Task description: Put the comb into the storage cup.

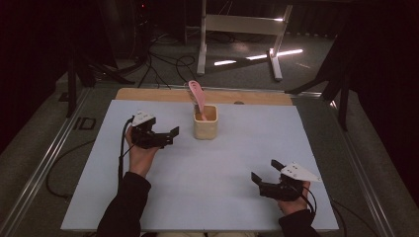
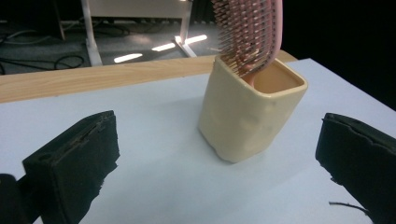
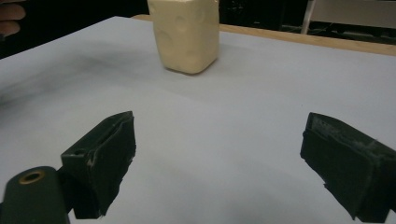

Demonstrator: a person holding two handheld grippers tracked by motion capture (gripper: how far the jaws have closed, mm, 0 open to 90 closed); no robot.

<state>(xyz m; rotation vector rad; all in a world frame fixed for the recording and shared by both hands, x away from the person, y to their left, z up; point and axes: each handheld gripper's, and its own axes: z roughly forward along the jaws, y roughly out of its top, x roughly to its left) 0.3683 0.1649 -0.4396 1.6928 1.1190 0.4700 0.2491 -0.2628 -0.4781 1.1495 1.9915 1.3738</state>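
The left tongs [image 1: 166,138] hung just above the desk [image 1: 222,168] with their jaws spread wide and nothing between them, pointed toward the cream cup [image 1: 205,122] that stood just beside them, close but not touching. In the left gripper view the same cup [image 2: 247,116] sat upright between the two black jaws and a little beyond them, its walls slightly dimpled, its square mouth open. A pink hairbrush [image 1: 197,96] stood in it, handle down inside and bristled head rising above the rim, leaning toward the far edge of the desk; up close its bristles [image 2: 243,32] faced the left tongs. The right tongs [image 1: 263,175] were held low near the front right part of the desk, well apart from the cup, jaws likewise wide and empty, aimed across the pale sheet toward it. From the right gripper view the cup [image 3: 186,35] stood farther off on that sheet. Behind the sheet ran a bare wooden strip [image 1: 148,95] of the desk, and beyond it, on the dim floor, a white frame [image 1: 242,29] and loose cables [image 1: 163,61].
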